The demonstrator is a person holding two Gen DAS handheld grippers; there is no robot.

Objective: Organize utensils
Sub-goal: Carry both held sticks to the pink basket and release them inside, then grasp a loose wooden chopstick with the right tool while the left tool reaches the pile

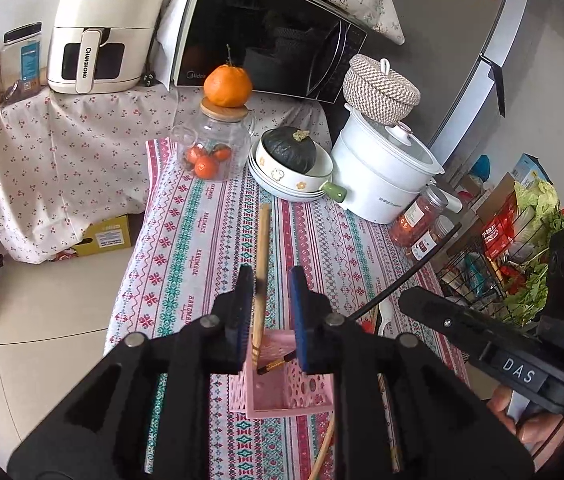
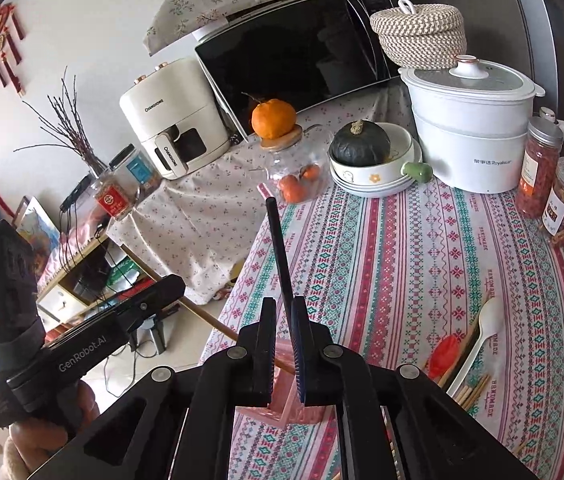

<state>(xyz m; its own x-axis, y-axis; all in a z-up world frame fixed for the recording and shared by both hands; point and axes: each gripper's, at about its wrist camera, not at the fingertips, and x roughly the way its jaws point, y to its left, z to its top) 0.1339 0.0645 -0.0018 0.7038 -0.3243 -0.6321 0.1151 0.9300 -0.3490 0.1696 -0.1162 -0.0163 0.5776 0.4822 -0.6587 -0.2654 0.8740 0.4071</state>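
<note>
A pink perforated holder (image 1: 282, 384) stands on the patterned tablecloth just below my left gripper (image 1: 272, 312). A wooden chopstick (image 1: 262, 264) leans against the left finger with its tip down in the holder; the jaws stand apart and do not clamp it. Another chopstick (image 1: 278, 363) lies inside the holder. My right gripper (image 2: 283, 344) is shut on a black chopstick (image 2: 280, 256) that points up and away, above the pink holder (image 2: 285, 408). A white spoon (image 2: 477, 344), a red spoon (image 2: 443, 354) and loose wooden chopsticks (image 2: 471, 392) lie on the table to the right.
At the back stand a glass jar of oranges (image 1: 212, 144), stacked bowls with a dark squash (image 1: 289, 168), a white electric pot (image 1: 381, 172), spice jars (image 2: 541, 168), a microwave (image 1: 266, 36) and an air fryer (image 1: 102, 28). A wire basket of groceries (image 1: 513, 264) sits right.
</note>
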